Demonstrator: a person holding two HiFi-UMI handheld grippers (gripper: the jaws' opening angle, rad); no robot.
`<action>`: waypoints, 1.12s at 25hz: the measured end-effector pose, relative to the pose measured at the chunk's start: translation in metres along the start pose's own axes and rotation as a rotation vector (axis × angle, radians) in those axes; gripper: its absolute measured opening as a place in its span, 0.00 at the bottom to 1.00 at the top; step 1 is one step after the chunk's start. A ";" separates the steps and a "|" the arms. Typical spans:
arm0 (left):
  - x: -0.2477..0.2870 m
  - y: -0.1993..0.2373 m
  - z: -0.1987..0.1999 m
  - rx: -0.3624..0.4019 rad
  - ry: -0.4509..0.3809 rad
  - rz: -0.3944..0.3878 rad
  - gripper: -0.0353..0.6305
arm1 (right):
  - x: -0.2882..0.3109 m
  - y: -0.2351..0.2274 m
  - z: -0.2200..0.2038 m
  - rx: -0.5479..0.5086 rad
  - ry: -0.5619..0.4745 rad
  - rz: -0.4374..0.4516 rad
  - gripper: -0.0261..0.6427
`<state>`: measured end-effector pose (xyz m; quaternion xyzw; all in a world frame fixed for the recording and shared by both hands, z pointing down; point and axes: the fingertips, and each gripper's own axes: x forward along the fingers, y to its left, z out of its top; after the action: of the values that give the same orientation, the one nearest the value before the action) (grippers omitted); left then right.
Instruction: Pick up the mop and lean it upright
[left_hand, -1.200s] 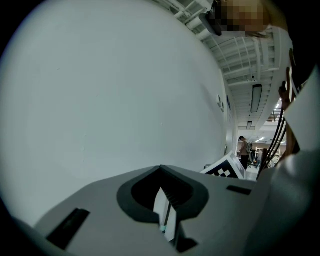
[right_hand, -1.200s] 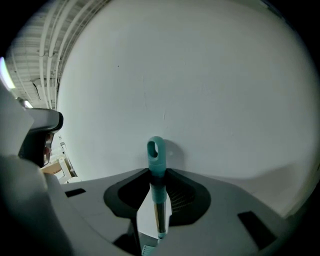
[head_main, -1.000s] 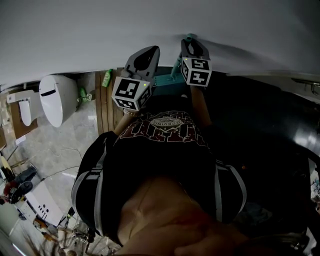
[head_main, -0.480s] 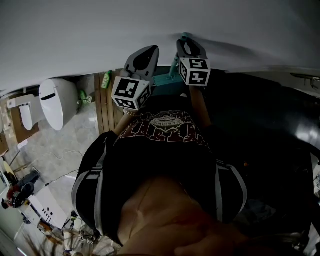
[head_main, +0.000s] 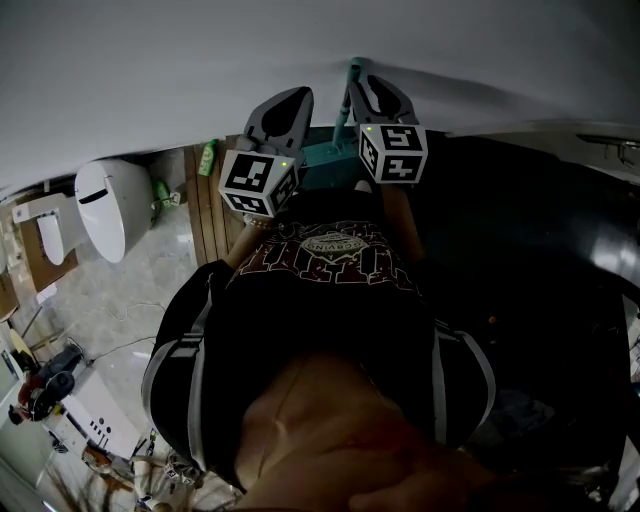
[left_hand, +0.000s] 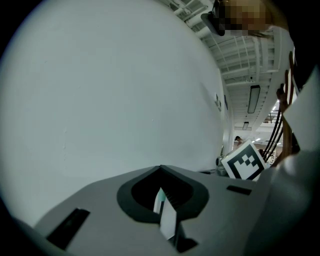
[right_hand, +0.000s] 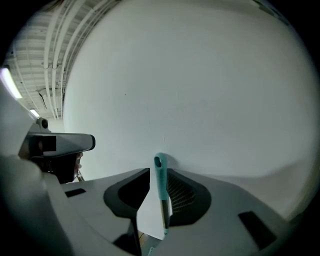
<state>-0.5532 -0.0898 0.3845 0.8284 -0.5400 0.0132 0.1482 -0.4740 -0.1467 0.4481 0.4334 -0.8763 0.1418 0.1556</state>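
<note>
The mop has a thin teal handle (head_main: 352, 78) that rises against the white wall (head_main: 300, 50), with its teal head (head_main: 325, 155) lower down between my two grippers. My right gripper (head_main: 372, 92) is shut on the handle near its top. In the right gripper view the handle's teal end (right_hand: 160, 182) stands upright between the fingertips of the right gripper (right_hand: 158, 172), close to the wall. My left gripper (head_main: 292, 102) is held just left of the mop, apart from it. Its jaws meet at the tips of the left gripper (left_hand: 160, 169) and hold nothing.
A white toilet (head_main: 105, 205) stands at the left on a pale tiled floor. A green bottle (head_main: 209, 157) sits by a strip of wooden slats (head_main: 210, 220). Clutter and cables lie at the lower left (head_main: 40, 390). The person's dark shirt fills the middle.
The handle's top and my right gripper have shifted a little left and closer to the wall. The left gripper has barely moved.
</note>
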 end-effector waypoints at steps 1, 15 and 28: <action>0.001 -0.003 0.000 0.001 -0.001 -0.002 0.12 | -0.003 -0.001 0.001 0.000 -0.005 0.003 0.21; -0.002 -0.037 -0.002 0.004 -0.006 0.001 0.12 | -0.053 0.010 0.018 -0.009 -0.077 0.100 0.08; -0.014 -0.079 -0.018 -0.012 0.020 0.019 0.12 | -0.114 0.016 0.019 0.016 -0.107 0.163 0.07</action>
<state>-0.4855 -0.0435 0.3813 0.8220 -0.5466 0.0198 0.1586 -0.4238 -0.0629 0.3838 0.3687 -0.9146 0.1377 0.0930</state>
